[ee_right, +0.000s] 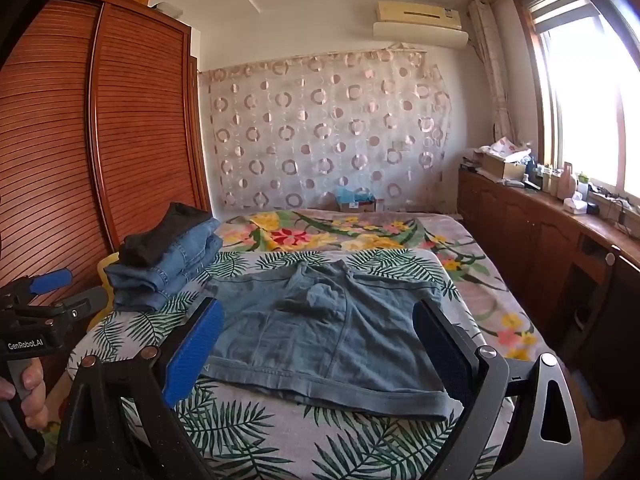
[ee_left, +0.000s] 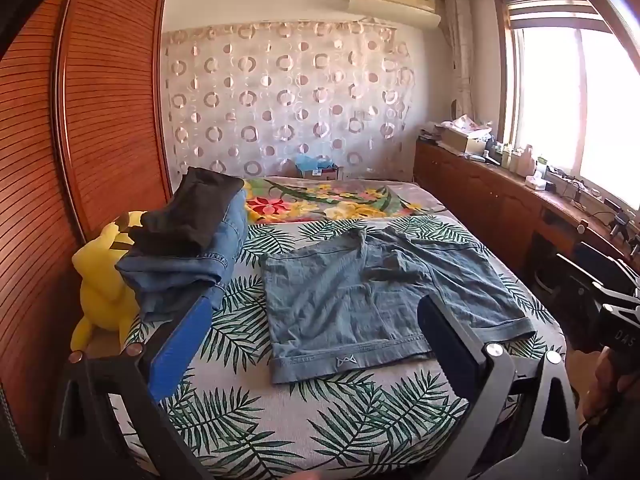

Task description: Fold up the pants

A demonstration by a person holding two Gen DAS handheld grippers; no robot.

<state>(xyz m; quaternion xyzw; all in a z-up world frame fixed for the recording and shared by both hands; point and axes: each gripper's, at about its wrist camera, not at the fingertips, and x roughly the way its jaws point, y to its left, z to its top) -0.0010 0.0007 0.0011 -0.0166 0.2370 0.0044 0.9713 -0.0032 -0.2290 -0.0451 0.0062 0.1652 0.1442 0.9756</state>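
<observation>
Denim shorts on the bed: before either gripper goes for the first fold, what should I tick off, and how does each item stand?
1. Denim shorts spread flat on the bed: mostly ok, but fabric is bunched at the crotch.
2. Left gripper open and empty: ok.
3. Right gripper open and empty: ok.
4. Nothing lying on the shorts: ok.
5. Stack of folded clothes apart from the shorts: ok.
6. Near hem within reach of both grippers: cannot tell, though it lies close in front of them.
</observation>
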